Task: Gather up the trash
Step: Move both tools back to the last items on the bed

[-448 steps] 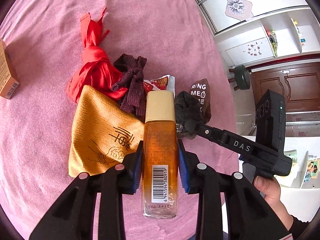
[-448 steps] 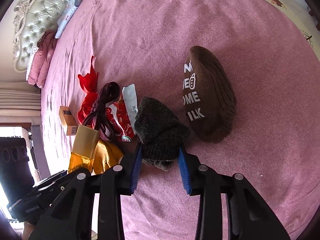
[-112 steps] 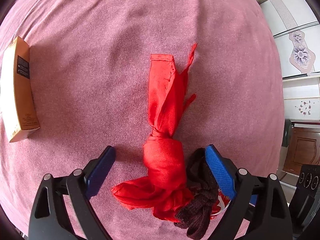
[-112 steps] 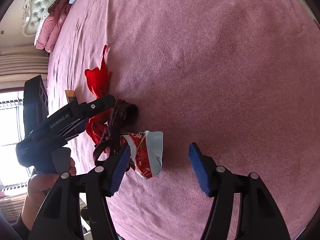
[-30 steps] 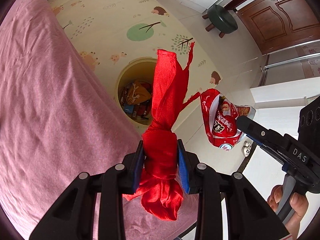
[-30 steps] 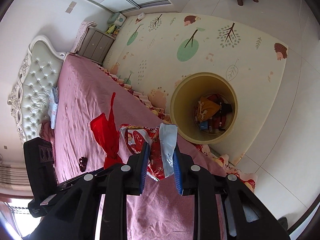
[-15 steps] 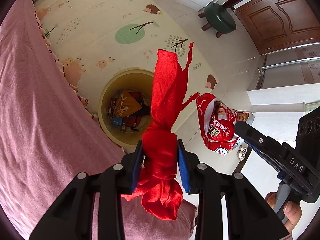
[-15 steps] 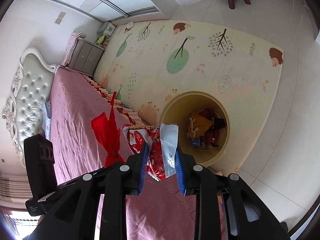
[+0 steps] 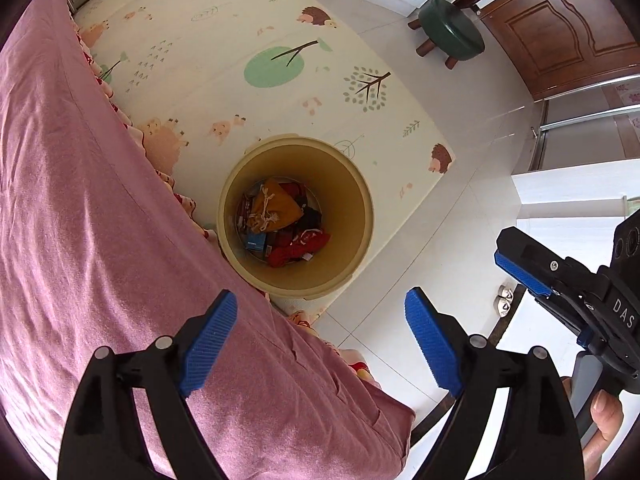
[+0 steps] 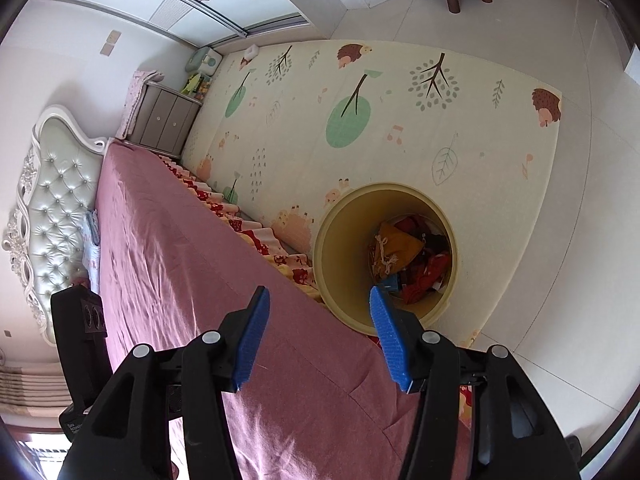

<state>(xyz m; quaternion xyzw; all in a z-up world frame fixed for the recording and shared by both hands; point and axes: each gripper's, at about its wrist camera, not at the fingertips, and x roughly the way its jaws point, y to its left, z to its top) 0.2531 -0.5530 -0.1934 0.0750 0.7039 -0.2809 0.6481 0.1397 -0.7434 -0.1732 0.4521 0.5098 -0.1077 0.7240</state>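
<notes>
Since the earlier frame both loads have dropped: the left tool (image 9: 320, 340) and right tool (image 10: 318, 334) now gape empty. The trash (red cloth, wrapper) lies in the bin (image 9: 352, 200), frame centre, nearer the right tool.

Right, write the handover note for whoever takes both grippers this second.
Left gripper: open, empty, above the bed edge.
Right gripper: open, empty, also near the bed edge.
Yellow bin stands on the play mat beside the bed. Inside it: mustard pouch, red cloth, other pieces too jumbled to name.
Done: the bin already holds several items.
Left: no trash shows on the visible stretch of bed; look over the rest for leftovers.
</notes>
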